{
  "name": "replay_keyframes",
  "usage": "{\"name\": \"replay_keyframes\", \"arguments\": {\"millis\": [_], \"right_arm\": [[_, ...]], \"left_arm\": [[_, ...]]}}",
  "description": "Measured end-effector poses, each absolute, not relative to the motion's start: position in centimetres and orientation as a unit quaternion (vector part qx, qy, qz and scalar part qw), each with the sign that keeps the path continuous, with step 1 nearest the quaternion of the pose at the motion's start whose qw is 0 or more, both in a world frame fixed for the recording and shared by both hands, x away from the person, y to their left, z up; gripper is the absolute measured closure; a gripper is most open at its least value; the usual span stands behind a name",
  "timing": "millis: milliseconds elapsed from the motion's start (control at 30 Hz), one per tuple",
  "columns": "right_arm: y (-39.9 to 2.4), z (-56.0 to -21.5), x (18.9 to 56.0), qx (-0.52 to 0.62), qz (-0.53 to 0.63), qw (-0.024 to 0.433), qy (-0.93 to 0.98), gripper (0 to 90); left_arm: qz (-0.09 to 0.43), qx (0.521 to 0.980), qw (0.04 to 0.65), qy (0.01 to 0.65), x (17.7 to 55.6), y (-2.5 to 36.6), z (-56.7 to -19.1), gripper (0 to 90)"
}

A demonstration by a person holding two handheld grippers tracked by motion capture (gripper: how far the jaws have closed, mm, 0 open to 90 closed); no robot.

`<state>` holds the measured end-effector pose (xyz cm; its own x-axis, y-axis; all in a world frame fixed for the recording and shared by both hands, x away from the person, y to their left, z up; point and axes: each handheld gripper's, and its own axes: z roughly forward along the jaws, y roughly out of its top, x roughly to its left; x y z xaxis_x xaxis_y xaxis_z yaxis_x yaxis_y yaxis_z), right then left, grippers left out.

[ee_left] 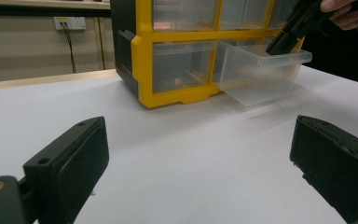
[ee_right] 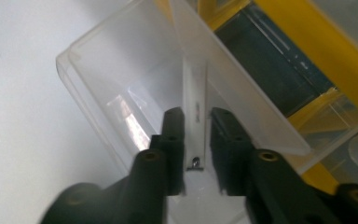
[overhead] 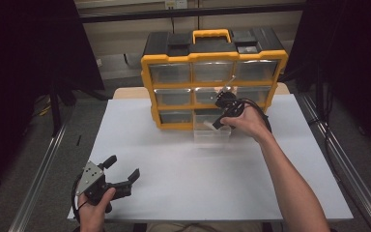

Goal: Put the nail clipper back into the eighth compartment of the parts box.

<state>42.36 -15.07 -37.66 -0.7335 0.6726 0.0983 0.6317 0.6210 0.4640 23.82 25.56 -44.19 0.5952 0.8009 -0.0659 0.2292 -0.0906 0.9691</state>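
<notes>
A yellow and black organizer (overhead: pixel 147 87) with clear drawers stands at the back of the white table. Its bottom middle drawer (overhead: pixel 212 137) is pulled out toward me. My right gripper (overhead: pixel 216 123) hangs over that drawer (ee_right: pixel 102 88), shut on a thin silver metal piece (ee_right: pixel 195 88) that looks like a nail clipper and points down into the drawer. In the left gripper view the same drawer (ee_left: pixel 261 74) juts out with the right gripper (ee_left: pixel 284 39) dipping into it. My left gripper (overhead: pixel 124 166) rests near the front left of the table, open with nothing between its jaws (ee_left: pixel 198 154).
The white table top (overhead: pixel 183 164) spreads between the two grippers. Metal rails (overhead: pixel 38 174) run along both sides of the table. The organizer's other drawers (overhead: pixel 170 72) are pushed in. A wall socket with a cable (ee_left: pixel 69 22) sits behind.
</notes>
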Motion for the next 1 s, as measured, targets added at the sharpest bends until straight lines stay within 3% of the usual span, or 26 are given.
{"name": "replay_keyframes", "arguments": {"millis": [367,800,900,1000], "right_arm": [[-15.2,-37.4,42.1,0.386,0.259,0.052,0.884,56.6],[-15.6,-37.0,40.7,0.389,0.323,0.073,0.860,13.6],[-15.8,-37.5,40.5,0.381,0.336,0.084,0.857,6.6],[-16.1,-37.9,40.0,0.396,0.364,0.092,0.838,5.4]], "left_arm": [[0.253,0.693,0.563,0.371,23.8,25.5,-44.2,4.5],[0.247,0.694,0.561,0.378,24.3,25.3,-44.4,4.5],[0.246,0.694,0.561,0.378,24.3,25.3,-44.4,4.5],[0.245,0.694,0.563,0.377,24.2,25.4,-44.4,4.5]]}}
